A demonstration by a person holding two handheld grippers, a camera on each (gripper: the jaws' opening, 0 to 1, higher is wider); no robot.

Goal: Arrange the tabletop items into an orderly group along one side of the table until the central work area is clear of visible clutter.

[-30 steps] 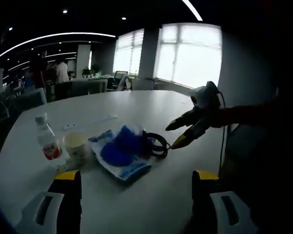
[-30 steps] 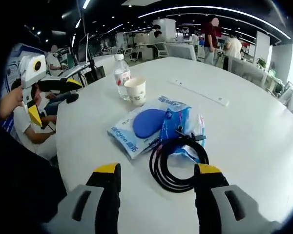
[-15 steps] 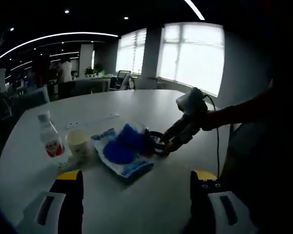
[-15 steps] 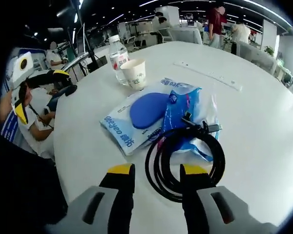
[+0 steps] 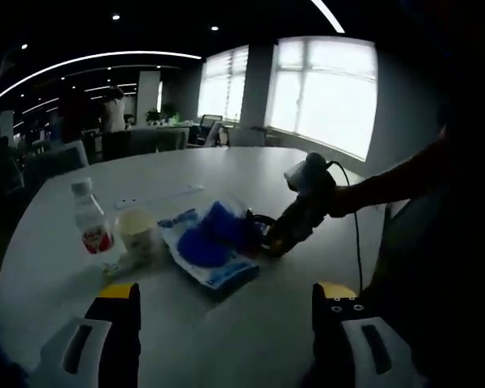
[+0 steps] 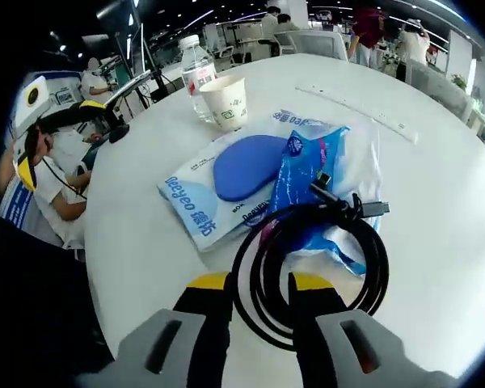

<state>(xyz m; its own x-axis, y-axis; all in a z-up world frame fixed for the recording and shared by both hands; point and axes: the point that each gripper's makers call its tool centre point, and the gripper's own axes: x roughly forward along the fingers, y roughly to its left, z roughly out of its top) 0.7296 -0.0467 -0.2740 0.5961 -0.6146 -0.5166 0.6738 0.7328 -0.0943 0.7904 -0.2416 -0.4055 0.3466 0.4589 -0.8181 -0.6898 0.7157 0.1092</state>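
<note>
On the round white table (image 6: 137, 242), in the right gripper view from left to right: left gripper (image 6: 97, 129) hovering off the table's left edge, yellow-tipped jaws apart, holding nothing; clear water bottle (image 6: 196, 69) with a red label, upright near the far left edge; paper cup (image 6: 226, 103) upright, just beside the bottle, contact not discernible; white-and-blue wipes pack (image 6: 226, 190) lying flat nearer the middle; blue plastic packet (image 6: 311, 182) overlapping the pack's right end; coiled black cable (image 6: 339, 267) resting partly on the packet, plug ends pointing right; long white strip (image 6: 356, 105) lying toward the far right edge, well apart from the rest. At the bottom of that view, right gripper (image 6: 257, 284) with jaws drawn close together on either side of the cable's near loop, strands running between the yellow tips; actual pinch not certain.

In the left gripper view, same group seen from the other side: bottle, cup, pack, then cable at the right end, right gripper pressed down onto it. Own jaws at the bottom, spread wide above bare tabletop, empty.
</note>
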